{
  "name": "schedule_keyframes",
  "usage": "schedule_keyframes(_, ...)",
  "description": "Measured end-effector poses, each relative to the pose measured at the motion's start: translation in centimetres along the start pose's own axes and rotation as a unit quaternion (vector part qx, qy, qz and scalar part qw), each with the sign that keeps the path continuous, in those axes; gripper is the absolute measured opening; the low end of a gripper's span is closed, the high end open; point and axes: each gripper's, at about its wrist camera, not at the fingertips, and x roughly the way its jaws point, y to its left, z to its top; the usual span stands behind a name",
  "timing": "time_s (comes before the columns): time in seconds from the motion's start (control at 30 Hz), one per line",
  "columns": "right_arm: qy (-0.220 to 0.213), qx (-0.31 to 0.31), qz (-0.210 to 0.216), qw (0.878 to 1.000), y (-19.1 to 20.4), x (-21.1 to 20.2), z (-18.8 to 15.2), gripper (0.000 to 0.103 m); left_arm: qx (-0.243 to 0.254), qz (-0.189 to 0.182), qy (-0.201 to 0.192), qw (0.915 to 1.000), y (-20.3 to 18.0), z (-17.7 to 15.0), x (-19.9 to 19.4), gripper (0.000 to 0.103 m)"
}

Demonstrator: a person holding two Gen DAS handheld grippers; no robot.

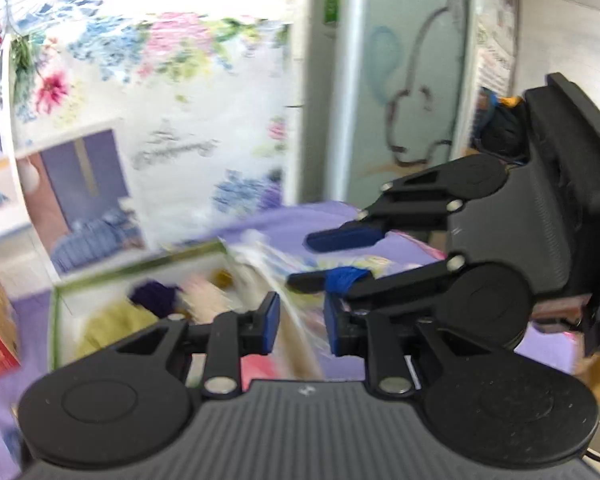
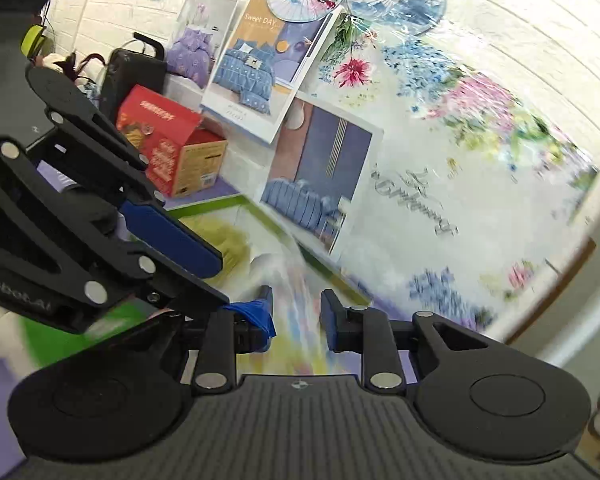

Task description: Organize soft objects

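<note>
Two hand-held grippers are seen close together over a white tray with a green rim (image 2: 208, 206), set on a purple sheet (image 1: 284, 220). The left gripper (image 1: 300, 322) is held with its blue-padded fingers (image 1: 270, 320) apart, and a pale, blurred piece of printed cloth (image 1: 296, 312) is seen passing between them; whether it is touched by either pad cannot be told through the motion blur. In the left wrist view the right gripper (image 1: 324, 256) is shown just ahead and to the right, its fingers also parted, with the same cloth lying beneath them. In the right wrist view the cloth (image 2: 300, 312) is seen streaking forward through the gap of the right gripper (image 2: 296, 316), and the left gripper (image 2: 188, 264) is crossed in from the left, one tip lying just beside the right gripper's left pad. Soft yellow-green material (image 1: 112, 320) and a dark purple item (image 1: 156, 296) are glimpsed in the tray ahead of the left gripper. Beyond the tray, a red carton (image 2: 168, 140), bedding packages (image 2: 252, 64) and a large floral-wrapped package (image 2: 460, 152) are propped against a white brick wall (image 2: 540, 40).
</note>
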Motion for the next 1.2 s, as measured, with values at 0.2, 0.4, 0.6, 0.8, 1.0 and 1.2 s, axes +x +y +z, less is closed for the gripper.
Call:
schedule_keyframes(0.2,0.052,0.055,0.055,0.996,-1.3,11.5,1.3,0.007,-0.046,0.08,0.061,0.9938,9.4,2.4,7.5,0.013)
schedule_keyframes(0.4,-0.017,0.198,0.074,0.977,-5.0,6.4,-1.0,0.015,-0.073,0.059,0.047,0.9945,12.2,1.7,5.7,0.058)
schedule_keyframes(0.6,-0.007,0.229,0.027,0.973,-3.8,-1.7,-6.6,0.02,-0.058,0.008,0.04,0.9975,7.8,0.9,2.5,0.06)
schedule_keyframes(0.8,-0.009,0.223,0.004,0.975,1.1,-5.5,-10.2,0.024,-0.063,-0.016,0.108,0.992,4.8,1.4,3.9,0.064)
schedule_keyframes(1.0,0.022,0.169,-0.023,0.985,5.1,-2.7,-10.9,0.027,-0.105,-0.022,0.182,0.9775,5.6,2.7,8.2,0.065)
schedule_keyframes(1.2,0.069,0.145,-0.063,0.985,4.9,0.9,-10.7,0.03,-0.114,-0.038,0.237,0.9641,5.4,2.5,13.0,0.065)
